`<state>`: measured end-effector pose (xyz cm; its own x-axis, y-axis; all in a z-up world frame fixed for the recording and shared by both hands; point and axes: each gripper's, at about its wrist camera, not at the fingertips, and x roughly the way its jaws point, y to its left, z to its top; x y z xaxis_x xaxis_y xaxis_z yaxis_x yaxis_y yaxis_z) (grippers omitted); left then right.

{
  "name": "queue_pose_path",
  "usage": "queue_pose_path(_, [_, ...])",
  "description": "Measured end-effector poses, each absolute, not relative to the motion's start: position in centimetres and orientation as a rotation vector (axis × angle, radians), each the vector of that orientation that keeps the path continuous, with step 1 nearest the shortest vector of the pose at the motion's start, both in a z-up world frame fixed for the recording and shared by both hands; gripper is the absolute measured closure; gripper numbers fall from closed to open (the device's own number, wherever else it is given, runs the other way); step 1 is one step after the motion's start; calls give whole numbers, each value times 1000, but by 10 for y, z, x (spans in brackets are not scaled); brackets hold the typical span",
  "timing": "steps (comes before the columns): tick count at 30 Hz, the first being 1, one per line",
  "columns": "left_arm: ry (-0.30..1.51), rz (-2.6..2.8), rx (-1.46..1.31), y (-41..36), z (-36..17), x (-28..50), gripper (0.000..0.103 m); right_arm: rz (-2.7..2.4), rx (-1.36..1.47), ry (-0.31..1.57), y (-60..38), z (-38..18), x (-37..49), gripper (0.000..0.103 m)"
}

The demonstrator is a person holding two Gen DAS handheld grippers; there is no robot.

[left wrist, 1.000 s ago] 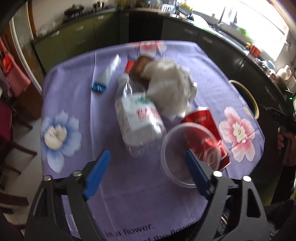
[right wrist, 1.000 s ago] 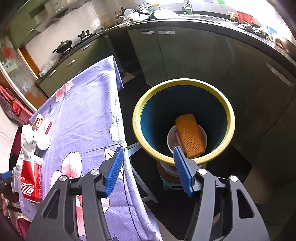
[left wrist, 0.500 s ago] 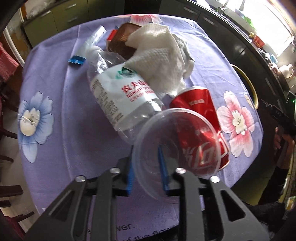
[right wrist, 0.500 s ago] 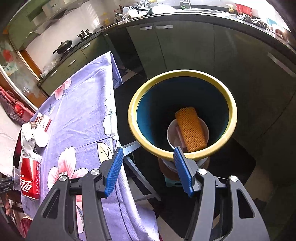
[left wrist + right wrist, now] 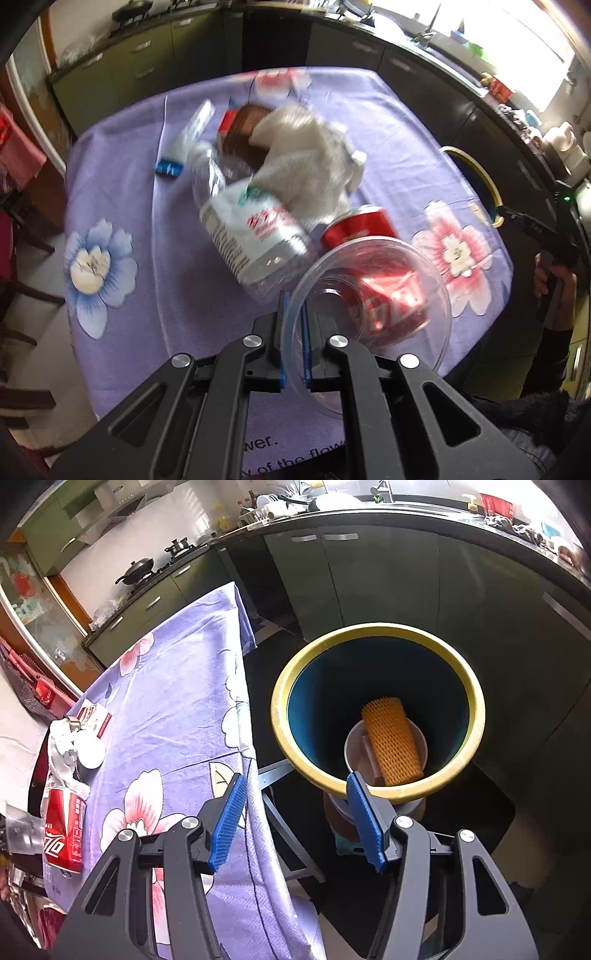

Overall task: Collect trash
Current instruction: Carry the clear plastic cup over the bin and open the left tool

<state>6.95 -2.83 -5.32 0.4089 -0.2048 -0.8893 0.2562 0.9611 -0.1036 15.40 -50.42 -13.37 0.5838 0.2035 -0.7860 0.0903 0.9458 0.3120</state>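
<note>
Between the two blue pads of the left gripper sits the thin rim of a clear round plastic bowl. The jaws have pinched almost fully together on that rim, so the bowl hangs off to the right of the gripper, tipped on its side. Just past the bowl, and seen through it, lies a red soda can on the purple flowered tablecloth. To the left of the can lies a clear plastic water bottle with a white label, and a crumpled white paper towel rests on top of it. Farther off are a brown and red packet and a white tube with a blue end.

The right gripper stands about half open with nothing between its blue pads. Right in front of it is a dark blue bin with a yellow rim. Inside the bin lie an orange foam net sleeve and a white cup.

The left picture is blurry, so the words on the bottle and can are hard to read. The bowl's near edge is hidden behind the gripper. The packet is partly covered by the towel.
</note>
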Motion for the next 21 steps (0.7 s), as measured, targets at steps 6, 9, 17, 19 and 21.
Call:
queue_pose_path(6, [971, -354, 99, -51, -3, 68, 97, 68, 342, 915, -504, -125, 143, 47])
queue_pose_path(9, [922, -406, 134, -74, 16, 75, 97, 67, 340, 899, -506, -119, 136, 47])
queue_pose_path(17, [832, -613, 233, -184, 46, 110, 97, -2, 323, 826, -528, -106, 113, 47])
queue_pose_path(19, [835, -665, 251, -220, 43, 122, 97, -28, 328, 809, -539, -105, 106, 46])
queue_pose_path(21, [864, -723, 265, -259, 33, 135, 97, -43, 348, 800, -552, -107, 99, 46])
